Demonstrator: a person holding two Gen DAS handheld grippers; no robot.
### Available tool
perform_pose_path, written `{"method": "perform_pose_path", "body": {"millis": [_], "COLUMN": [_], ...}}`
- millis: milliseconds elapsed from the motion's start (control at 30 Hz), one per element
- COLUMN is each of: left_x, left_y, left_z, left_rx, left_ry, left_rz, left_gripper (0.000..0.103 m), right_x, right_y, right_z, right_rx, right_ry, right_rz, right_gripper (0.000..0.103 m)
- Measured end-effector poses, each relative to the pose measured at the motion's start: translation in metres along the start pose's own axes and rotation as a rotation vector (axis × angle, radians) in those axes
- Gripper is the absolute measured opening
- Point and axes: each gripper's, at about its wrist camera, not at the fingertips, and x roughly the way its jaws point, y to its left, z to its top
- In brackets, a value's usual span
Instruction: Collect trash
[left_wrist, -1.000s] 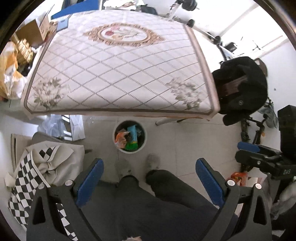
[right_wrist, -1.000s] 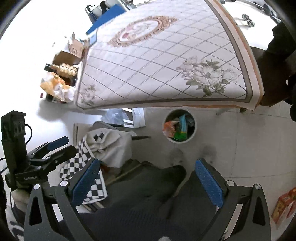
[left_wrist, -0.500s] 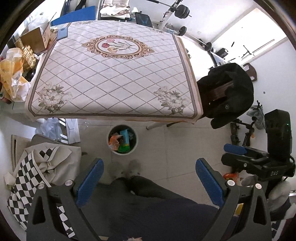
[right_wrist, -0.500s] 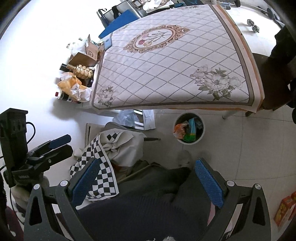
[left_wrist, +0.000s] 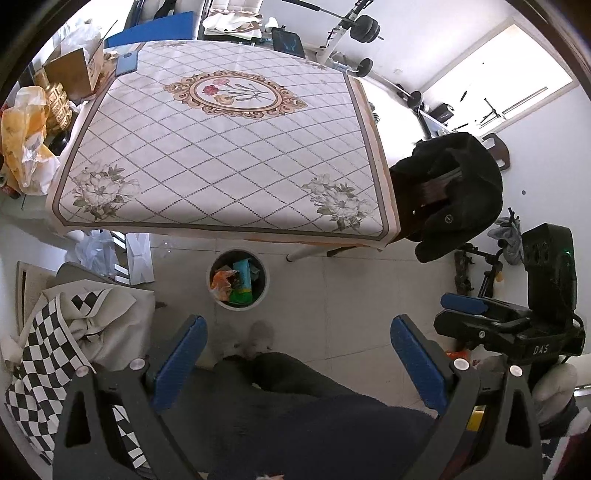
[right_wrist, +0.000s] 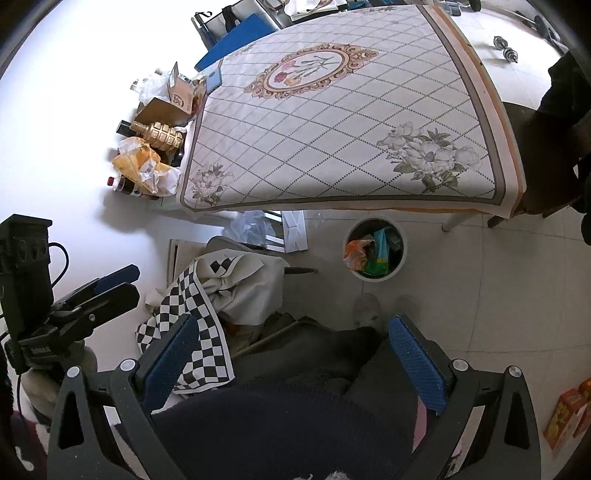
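Observation:
A round white trash bin (left_wrist: 258, 295) (right_wrist: 400, 258) stands on the tiled floor just in front of the table, holding orange, green and teal wrappers (left_wrist: 236, 282) (right_wrist: 369, 253). Both grippers hang high above the floor, over a person's dark-trousered legs and pale shoes (left_wrist: 255, 341). My left gripper (left_wrist: 297, 360) is open with nothing between its blue pads. My right gripper (right_wrist: 295, 360) is open and empty too. Each gripper shows in the other's view, the right gripper (left_wrist: 509, 328) at the right and the left gripper (right_wrist: 74, 306) at the left.
A table with a diamond-and-flower cloth (left_wrist: 229, 147) (right_wrist: 351, 122) fills the upper view. A black jacket on a chair (left_wrist: 454, 192) stands at its right. A checkered cloth on a chair (left_wrist: 74, 332) (right_wrist: 221, 295) sits left. Boxes, a gold bottle and a yellow bag (left_wrist: 26, 140) crowd the table's left side.
Both grippers have risen and pulled back from the table, so the bin and table look smaller and more of the room shows. Both stay open and empty.

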Motion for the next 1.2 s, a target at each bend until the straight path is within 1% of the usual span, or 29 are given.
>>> {"method": "perform_pose_path", "body": {"millis": [300,600,1200], "left_x": [0.010,0.015,0.015], "left_y": [-0.011,-0.019,-0.022], "left_z": [0.004,0.009,0.009], "left_rx": [0.003,0.010,0.006], "left_ry": [0.015,0.025,0.026], "left_rz": [-0.030,-0.051,-0.053], "left_gripper": [0.102,0.102,0.102], "right_x": [-0.002,-0.006,-0.010], "right_y": [-0.004,-0.012,-0.017], "right_z": [0.002,0.002,0.002], "right_rx": [-0.003,0.022,0.027], "right_ry": [0.000,-0.005,-0.011], "right_rz": [-0.003,-0.003,-0.005], "right_gripper": [0.103,0.103,0.103]}}
